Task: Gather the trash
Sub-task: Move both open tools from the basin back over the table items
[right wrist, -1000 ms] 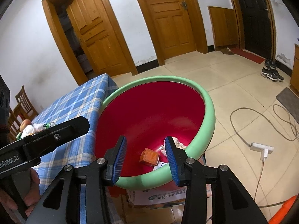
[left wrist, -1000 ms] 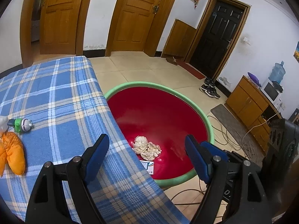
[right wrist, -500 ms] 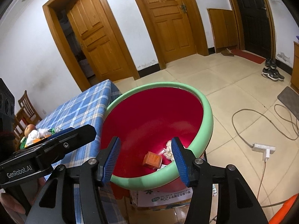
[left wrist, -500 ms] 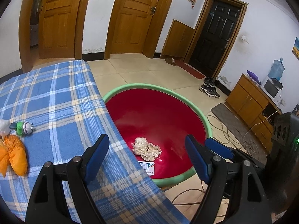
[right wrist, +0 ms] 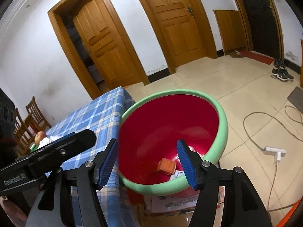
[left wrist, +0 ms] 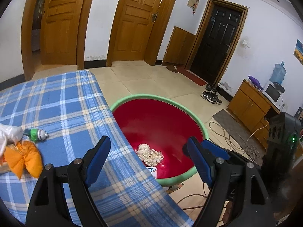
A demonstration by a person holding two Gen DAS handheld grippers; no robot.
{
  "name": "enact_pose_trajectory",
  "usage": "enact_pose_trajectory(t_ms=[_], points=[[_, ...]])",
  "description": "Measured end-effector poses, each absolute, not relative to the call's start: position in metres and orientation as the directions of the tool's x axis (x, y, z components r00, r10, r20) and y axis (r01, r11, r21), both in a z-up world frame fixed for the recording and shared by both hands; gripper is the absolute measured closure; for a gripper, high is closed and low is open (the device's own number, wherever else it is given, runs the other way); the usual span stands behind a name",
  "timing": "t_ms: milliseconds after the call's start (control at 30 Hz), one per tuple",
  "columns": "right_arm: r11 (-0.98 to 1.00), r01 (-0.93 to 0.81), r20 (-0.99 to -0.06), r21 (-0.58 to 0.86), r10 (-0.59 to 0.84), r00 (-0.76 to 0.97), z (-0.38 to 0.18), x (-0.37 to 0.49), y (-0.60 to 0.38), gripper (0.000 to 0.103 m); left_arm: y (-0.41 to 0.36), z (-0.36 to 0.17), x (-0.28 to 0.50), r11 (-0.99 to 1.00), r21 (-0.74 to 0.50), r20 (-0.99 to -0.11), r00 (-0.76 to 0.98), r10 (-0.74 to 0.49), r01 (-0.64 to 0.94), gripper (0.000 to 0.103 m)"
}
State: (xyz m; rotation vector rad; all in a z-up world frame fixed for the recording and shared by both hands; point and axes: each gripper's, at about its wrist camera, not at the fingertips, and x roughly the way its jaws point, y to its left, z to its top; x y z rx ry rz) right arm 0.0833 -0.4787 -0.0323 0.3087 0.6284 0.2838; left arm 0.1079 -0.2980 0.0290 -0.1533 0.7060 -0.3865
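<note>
Looking along my left hand-held gripper [left wrist: 146,156], I see both blue pads spread wide with nothing between them and nothing touching them. Just left of it on the plaid table [left wrist: 62,102] lies an orange wrapper [left wrist: 22,158], puffy and crinkled. I judge it very light and soft, likely a bit slick, so I would pinch it across the narrow middle where the two lobes meet. Slightly farther left a small green bottle [left wrist: 37,134] lies on its side; it looks stiff, round and prone to roll, best taken across the body. A white plastic bag [left wrist: 8,134] sits at the far left edge.

Ahead and below the pads, the red basin [left wrist: 203,130] stands against the table edge with a crumpled paper wad [left wrist: 149,152] already in it.

My right hand-held gripper [right wrist: 146,160] is also wide open and empty, hanging over the near rim of the basin. Beyond its pads an orange block [right wrist: 166,166] rests on the basin floor.
</note>
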Motion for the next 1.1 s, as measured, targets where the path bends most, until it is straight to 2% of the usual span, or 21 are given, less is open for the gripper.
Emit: enact_pose_trajectory(t_ms=[67,167,267,767,1100], points=[[0.914,-0.186,-0.52,0.36,0.362,0.774,-0.028,0.082,-0.476,0.038,-0.294,0.031,0.108,0.919,-0.261,-0.604,0.693,-0.394,0.296,0.019],[0.928,-0.195,-0.521,0.316,0.342,0.782,-0.019,0.08,-0.467,0.038,-0.285,0.033,0.107,0.923,-0.264,-0.602,0.7,-0.385,0.28,0.011],[0.931,-0.216,-0.517,0.295,0.345,0.783,-0.011,0.076,-0.456,0.038,-0.272,0.036,0.102,0.921,-0.28,-0.584,0.713,-0.387,0.271,0.008],[0.873,-0.326,-0.476,0.363,0.475,0.74,0.006,0.078,-0.41,0.033,-0.205,0.048,0.082,0.945,-0.266,-0.565,0.764,-0.311,0.189,0.008],[0.851,-0.4,-0.476,0.341,0.523,0.707,0.011,0.082,-0.354,0.032,-0.146,0.047,0.073,0.952,-0.289,-0.562,0.788,-0.251,0.097,0.008]])
